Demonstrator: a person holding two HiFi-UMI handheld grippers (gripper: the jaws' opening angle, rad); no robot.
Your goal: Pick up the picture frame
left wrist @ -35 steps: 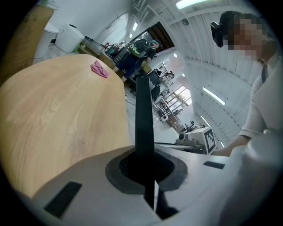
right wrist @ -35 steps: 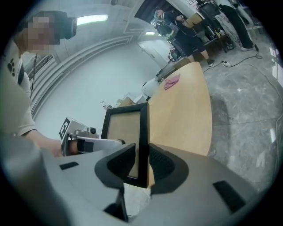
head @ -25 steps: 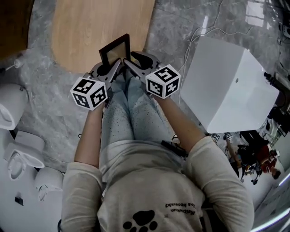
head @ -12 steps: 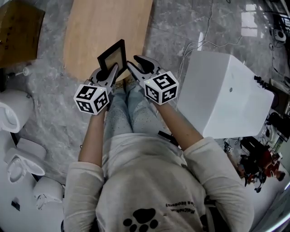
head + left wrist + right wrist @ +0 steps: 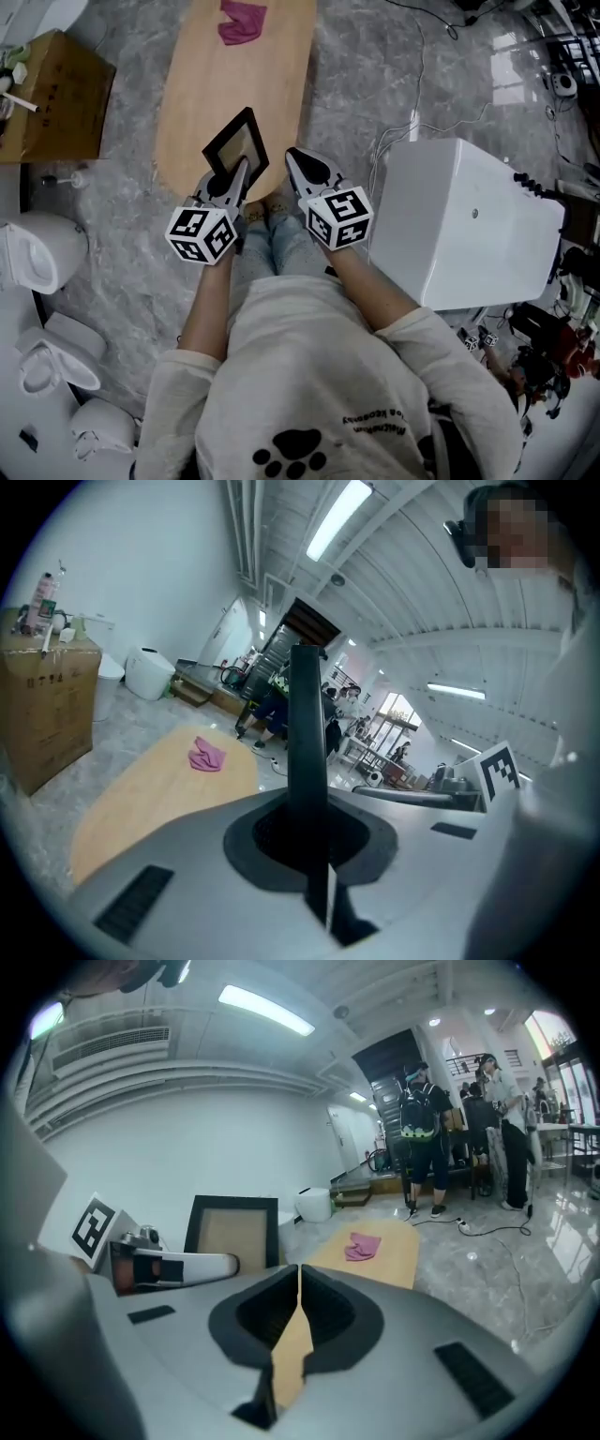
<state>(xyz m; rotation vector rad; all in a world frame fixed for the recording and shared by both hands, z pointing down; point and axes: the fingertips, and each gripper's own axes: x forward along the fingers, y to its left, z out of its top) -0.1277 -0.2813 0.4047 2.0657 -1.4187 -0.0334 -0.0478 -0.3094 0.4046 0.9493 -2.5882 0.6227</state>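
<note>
Gripping the black picture frame (image 5: 236,142) by its edge, the left claw (image 5: 240,171) holds it up over the near end of the wooden table (image 5: 206,103). The right claw (image 5: 298,159) is just beside it, its 2 jaws closing on nothing. A pink thing (image 5: 242,21), maybe a cloth, lies on the table's far end.

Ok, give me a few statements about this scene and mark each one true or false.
1. The left gripper clamps the picture frame. True.
2. The right gripper grips the frame too. False: its jaws are closing with nothing between them.
3. A pink cloth lies on the wooden tabletop. True.
4. The cardboard box stands on the tabletop. False: it stands beside it, on the grey floor.
</note>
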